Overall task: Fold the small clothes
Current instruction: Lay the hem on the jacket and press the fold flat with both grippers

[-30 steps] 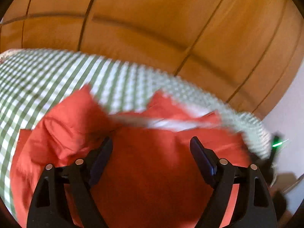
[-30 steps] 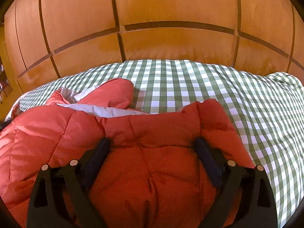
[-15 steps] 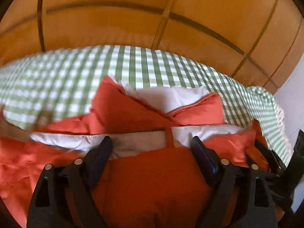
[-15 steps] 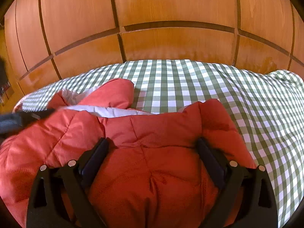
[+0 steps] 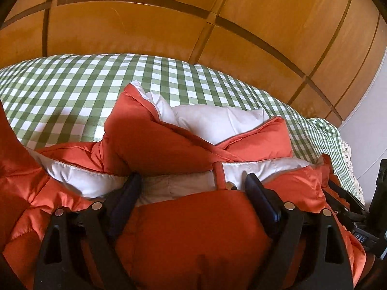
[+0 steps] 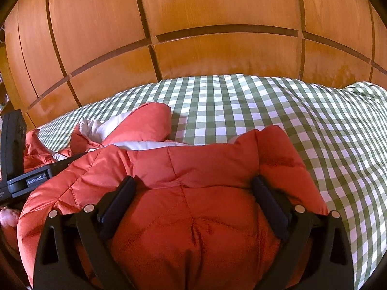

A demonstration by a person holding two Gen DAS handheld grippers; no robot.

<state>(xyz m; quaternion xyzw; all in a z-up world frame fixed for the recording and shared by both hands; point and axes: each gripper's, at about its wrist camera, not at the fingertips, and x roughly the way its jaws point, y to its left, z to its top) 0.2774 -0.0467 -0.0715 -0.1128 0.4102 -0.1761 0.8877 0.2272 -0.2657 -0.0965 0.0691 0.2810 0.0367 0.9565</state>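
An orange puffer jacket [image 5: 193,236] is being spread on the checked bed [image 6: 241,101]. L gripper [image 5: 193,188] & R gripper [image 6: 193,191] are being opened wide, jacket bulging between the 2 pairs of fingers, nothing clamped.

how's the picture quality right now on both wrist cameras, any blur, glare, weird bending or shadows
Left wrist view: sharp, no motion blur; fisheye bows the wooden panels; the orange jacket has a satin sheen and shades the checked bedspread beside it. Right wrist view: equally sharp, panel seams curve the same way, dark corners, a soft shadow beside the jacket's sleeve.
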